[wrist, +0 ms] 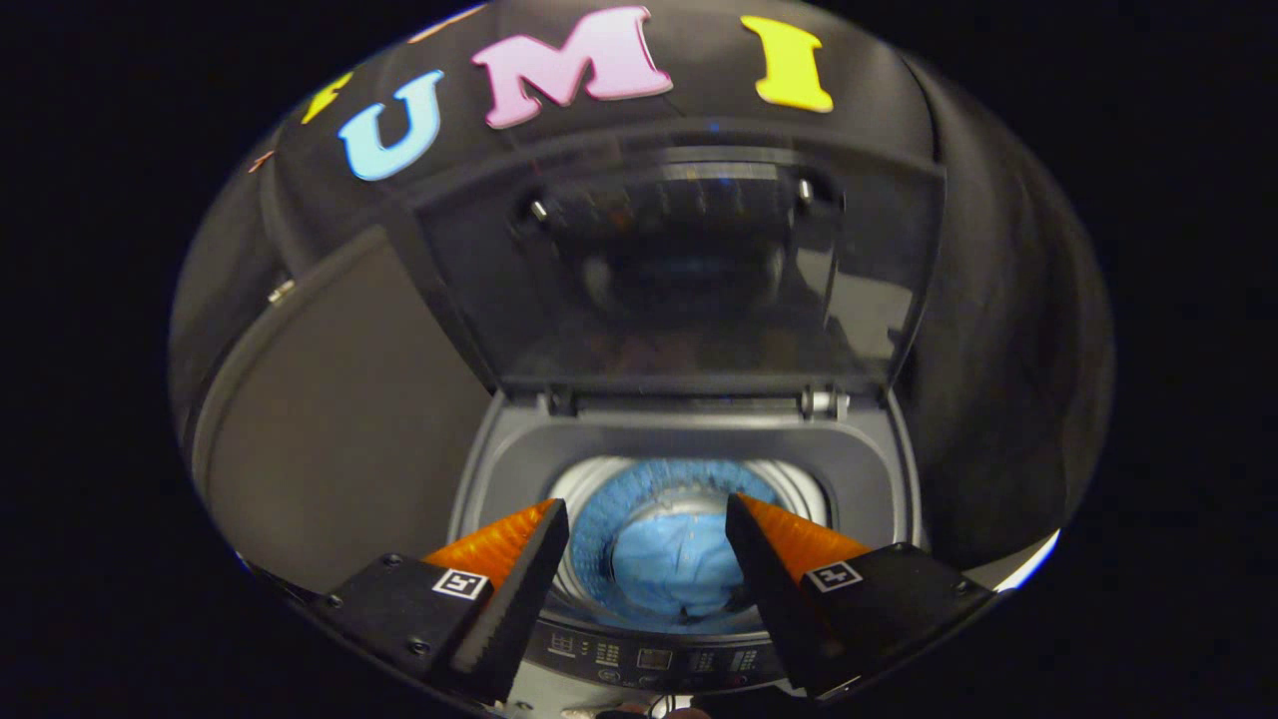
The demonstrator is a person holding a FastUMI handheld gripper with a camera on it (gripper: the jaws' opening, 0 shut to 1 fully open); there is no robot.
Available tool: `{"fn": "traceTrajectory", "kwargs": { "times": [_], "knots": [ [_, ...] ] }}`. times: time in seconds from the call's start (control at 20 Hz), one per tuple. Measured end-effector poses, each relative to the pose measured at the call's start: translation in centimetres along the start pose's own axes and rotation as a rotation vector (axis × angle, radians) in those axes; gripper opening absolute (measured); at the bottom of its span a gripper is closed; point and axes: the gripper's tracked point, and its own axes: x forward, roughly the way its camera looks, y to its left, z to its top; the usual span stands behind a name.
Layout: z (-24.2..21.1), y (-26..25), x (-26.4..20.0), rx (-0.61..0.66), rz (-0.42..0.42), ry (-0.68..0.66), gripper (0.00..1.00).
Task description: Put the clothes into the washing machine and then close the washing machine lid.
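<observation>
1. below the gripper (pixel 647 519), seen between its two spread fingers, a blue garment (pixel 671 574) lies crumpled inside the drum (pixel 599 509) of a top-loading washing machine (pixel 689 439)
2. the fingers stand well apart with nothing held between them; they hang above the front of the machine, and the clothing sits lower down, beyond their tips and clear of both pads
3. the drum's inner rim shows a ring of blue around the garment, with pale ribbed metal wall outside it, partly hidden by each finger
4. the washing machine lid (pixel 689 270) stands raised behind the opening, tilted back toward the booth wall; it is a dark see-through panel, hinged at the far edge of the grey top frame, with two small metal fittings near its upper corners
5. a faint blue reflection shows in the lid's panel
6. the control panel (pixel 654 659) runs along the near edge of the machine, just under and between the fingers; it carries rows of small white markings and a little display, all too small to make out
7. each finger carries a small square black-and-white marker tag (pixel 460 583) on its base, a coded pattern rather than writing
8. to the left of the machine stands a flat grey board (pixel 329 439), close beside its body
9. no brand name can be read anywhere on the machine
</observation>
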Motion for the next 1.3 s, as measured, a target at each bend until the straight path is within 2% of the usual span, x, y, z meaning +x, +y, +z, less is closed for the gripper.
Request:
{"fn": "traceTrajectory", "kwargs": {
  "times": [0.2,0.35,0.45,0.5,0.65,0.7,0.75,0.85,0.9,1.3],
  "knots": [
    [9.1,1.8,-3.2,-0.028,0.052,-0.24,0.99],
    [17.7,1.3,-5.5,-0.018,0.028,-0.439,0.99],
    [22.8,0.3,-4.4,-0.026,-0.006,-0.508,0.98],
    [23.7,-0.5,-2.5,-0.045,-0.034,-0.496,0.98],
    [20.5,-2.2,4.7,-0.079,-0.092,-0.31,0.99],
    [22.3,-1.8,4.1,-0.038,-0.078,-0.399,0.99],
    [20.7,-1.5,4.6,-0.047,-0.084,-0.353,1.0],
    [21.8,-1.3,2.7,-0.099,-0.093,-0.419,1.0],
    [21.9,-1.2,2.3,-0.085,-0.09,-0.438,1.0],
    [21.4,-1.3,2.4,-0.076,-0.106,-0.398,1.0]
  ]
}}
